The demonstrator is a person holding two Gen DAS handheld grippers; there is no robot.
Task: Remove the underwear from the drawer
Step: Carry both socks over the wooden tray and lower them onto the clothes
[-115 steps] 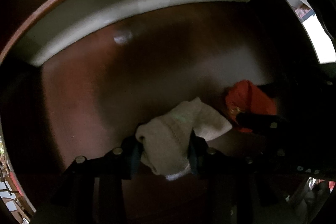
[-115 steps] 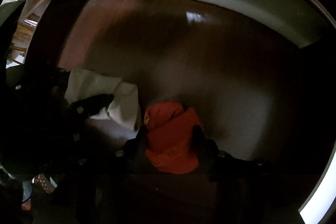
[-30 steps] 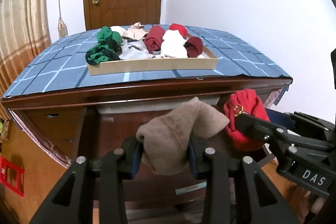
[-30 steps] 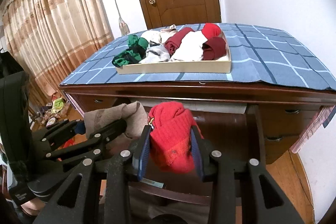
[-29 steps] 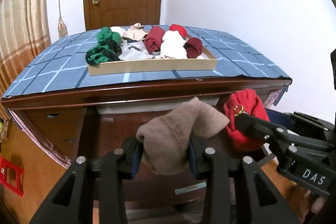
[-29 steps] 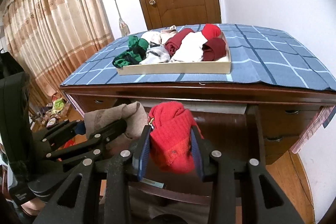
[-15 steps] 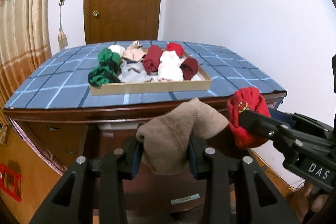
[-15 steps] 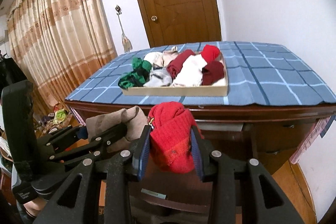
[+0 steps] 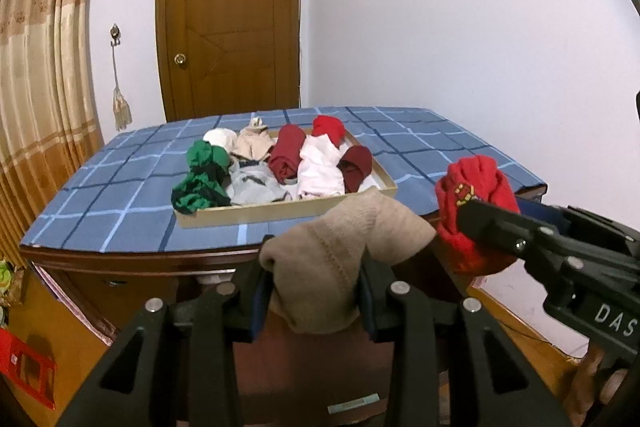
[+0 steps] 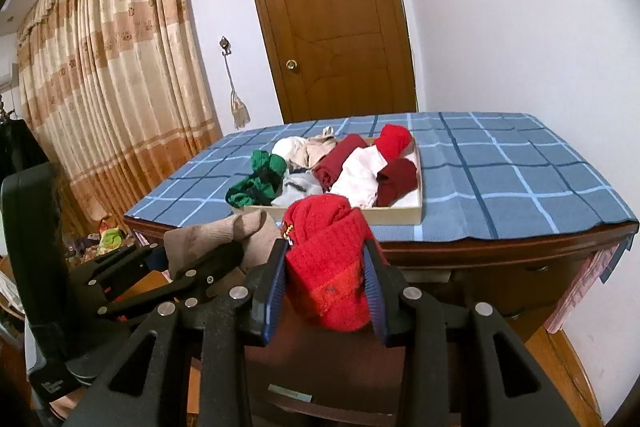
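The rolled beige knitted garment [image 9: 332, 267] hides the dark wooden drawer's [image 9: 304, 367] inside; the table's [image 9: 120, 255] underside stays unseen.

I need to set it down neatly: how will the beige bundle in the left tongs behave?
The beige bundle is probably soft and floppy: it bulges and droops around the left tongs. It looks light. Once released it may loosen, since one fold already sticks out sideways.

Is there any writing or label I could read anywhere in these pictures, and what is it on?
"DAS": white letters on the black body of the right gripper, seen from the left wrist view; the word may run on past the picture's edge.
Small white print low on the left gripper body in the right wrist view: too small to read.
Pale sticker on the drawer front: blurred, unreadable.
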